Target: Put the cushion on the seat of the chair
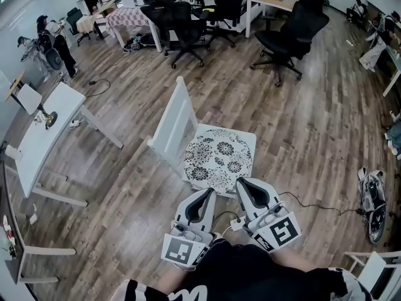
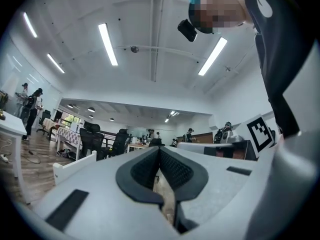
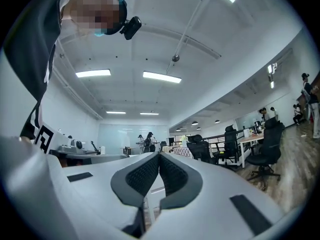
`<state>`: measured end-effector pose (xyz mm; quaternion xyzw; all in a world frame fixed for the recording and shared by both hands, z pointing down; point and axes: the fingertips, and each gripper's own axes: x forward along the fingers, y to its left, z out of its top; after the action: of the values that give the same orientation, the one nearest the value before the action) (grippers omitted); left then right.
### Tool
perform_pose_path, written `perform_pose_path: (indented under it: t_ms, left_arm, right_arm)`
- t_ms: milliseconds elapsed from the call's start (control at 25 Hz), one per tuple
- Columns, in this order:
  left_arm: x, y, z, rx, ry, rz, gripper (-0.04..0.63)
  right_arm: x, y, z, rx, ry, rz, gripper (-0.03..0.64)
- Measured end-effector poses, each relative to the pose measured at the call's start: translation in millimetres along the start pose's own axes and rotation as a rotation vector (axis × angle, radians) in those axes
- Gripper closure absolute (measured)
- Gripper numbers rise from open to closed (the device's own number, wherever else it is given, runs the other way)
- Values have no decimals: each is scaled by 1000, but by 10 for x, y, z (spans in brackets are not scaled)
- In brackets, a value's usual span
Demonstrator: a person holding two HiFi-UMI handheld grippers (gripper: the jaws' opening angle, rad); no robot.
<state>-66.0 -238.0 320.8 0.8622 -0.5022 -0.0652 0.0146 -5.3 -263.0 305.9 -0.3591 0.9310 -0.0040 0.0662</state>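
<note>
Floral cushion (image 1: 219, 157) lay flat on the white chair (image 1: 175, 115) seat. You held left gripper (image 1: 206, 195) and right gripper (image 1: 246, 185) pressed together, empty, clear of it; placement looked complete.

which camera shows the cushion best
Head view: it looks down on nearly the whole floral cushion, lying flat on the seat of the white chair. Both gripper views look out across the room and show none of it.
</note>
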Motion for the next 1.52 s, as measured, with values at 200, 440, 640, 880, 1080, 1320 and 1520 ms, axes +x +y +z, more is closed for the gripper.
perform_pose_path:
  t_ms: [200,440,640,880,1080,1320,1520]
  left_arm:
    - [-15,-232,64,4,-10,4,591]
    - [-60,-561,51,15,-14,9,591]
    - [-204,-837,-7,15,-8,32,590]
    - [-406,-1179,-102,16,6,67,591]
    - [-540,-1370,-219,0,13,97,591]
    - [-625,-1448,-149,20,-7,103,591]
    - [-757,-1483,-190,8,-4,105,591]
  right_arm:
    - [-184,12,114,-10,-10,10,595]
    - [-484,108,129,-1,-9,48,595]
    - [-768,177,103,17,-3,71,595]
    - [-1097,298,35,43,13,113,595]
    - [-1314,366,-46,63,23,147,595]
    - [-1384,441,28,50,11,159,595]
    - [-1435,582,13,39,18,171,595]
